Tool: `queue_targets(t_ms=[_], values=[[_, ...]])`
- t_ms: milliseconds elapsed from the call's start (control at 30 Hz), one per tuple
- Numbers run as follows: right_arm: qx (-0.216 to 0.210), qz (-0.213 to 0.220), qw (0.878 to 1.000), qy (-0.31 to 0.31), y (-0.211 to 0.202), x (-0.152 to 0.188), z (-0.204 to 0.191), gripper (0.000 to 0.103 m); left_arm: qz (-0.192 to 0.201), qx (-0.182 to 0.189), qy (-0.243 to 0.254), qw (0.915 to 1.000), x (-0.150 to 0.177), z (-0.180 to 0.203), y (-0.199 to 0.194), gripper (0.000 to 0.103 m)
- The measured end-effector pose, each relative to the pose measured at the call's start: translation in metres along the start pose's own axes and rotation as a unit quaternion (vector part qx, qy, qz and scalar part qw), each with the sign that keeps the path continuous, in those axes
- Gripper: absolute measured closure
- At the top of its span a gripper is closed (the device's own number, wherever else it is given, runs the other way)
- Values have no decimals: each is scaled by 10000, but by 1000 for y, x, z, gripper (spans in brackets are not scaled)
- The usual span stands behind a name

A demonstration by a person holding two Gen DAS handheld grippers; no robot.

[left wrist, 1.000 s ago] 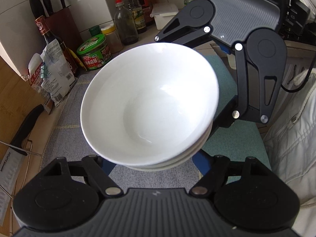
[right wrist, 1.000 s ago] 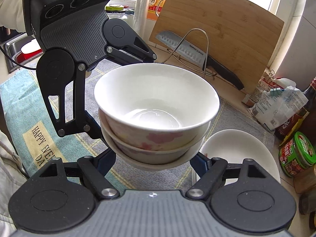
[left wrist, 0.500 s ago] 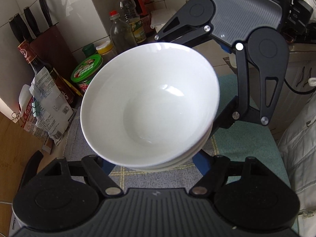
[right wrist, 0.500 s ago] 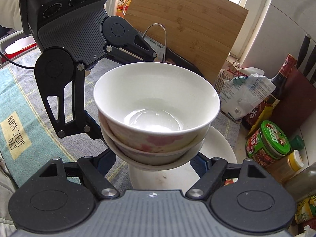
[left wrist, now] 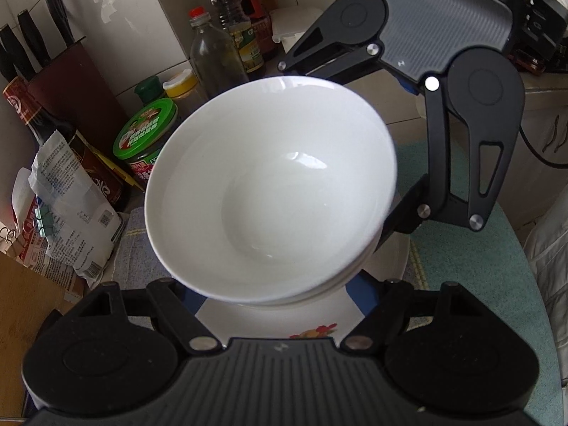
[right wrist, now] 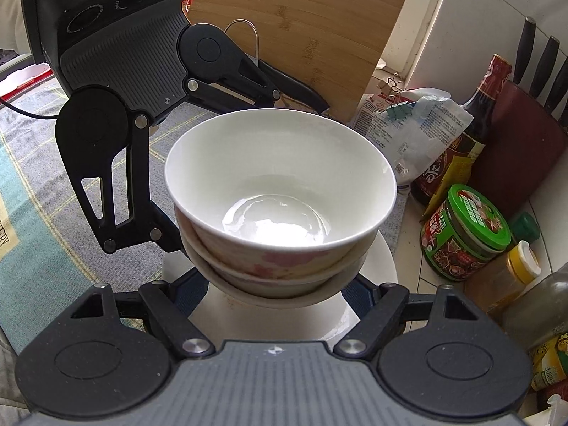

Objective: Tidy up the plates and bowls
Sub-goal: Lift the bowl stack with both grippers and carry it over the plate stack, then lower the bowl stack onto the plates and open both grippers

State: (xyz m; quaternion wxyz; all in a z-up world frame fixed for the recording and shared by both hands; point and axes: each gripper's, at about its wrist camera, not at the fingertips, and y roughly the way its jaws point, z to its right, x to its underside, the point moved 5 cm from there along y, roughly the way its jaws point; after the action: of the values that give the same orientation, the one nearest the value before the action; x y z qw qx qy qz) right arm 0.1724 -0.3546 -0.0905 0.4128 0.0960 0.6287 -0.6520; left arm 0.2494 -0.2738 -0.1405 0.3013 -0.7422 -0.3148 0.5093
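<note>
From the left side, the left gripper [left wrist: 271, 293] is clenched on the nested bowls [left wrist: 271, 184], carried over a plate [left wrist: 312, 319] on the counter, likely for stacking. From the right side, the right gripper [right wrist: 280, 289] clamps the same bowls opposite, sharing their weight above that plate.

White tiled wall [left wrist: 149, 17] backs a daylit counter; a bamboo cutting board [right wrist: 301, 17] leans there.
</note>
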Motion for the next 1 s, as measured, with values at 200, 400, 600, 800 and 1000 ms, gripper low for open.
queue_targets(t_ms=[200, 400, 600, 800, 1000], values=[[-40, -50, 10000, 58, 7, 3, 6, 18, -43, 60, -33, 10000, -1, -3, 10, 23], [-43, -93, 9999, 133, 12, 6, 11, 18, -82, 96, -115, 9999, 0, -5, 16, 23], [-33, -114, 9998, 171, 13, 7, 12, 18, -85, 134, -196, 9997, 0, -7, 19, 23], [-21, -111, 9997, 208, 14, 8, 11, 18, -90, 189, -262, 9994, 2, -7, 21, 23], [23, -65, 9997, 225, 13, 7, 11, 18, -73, 108, -371, 9992, 3, -8, 23, 20]])
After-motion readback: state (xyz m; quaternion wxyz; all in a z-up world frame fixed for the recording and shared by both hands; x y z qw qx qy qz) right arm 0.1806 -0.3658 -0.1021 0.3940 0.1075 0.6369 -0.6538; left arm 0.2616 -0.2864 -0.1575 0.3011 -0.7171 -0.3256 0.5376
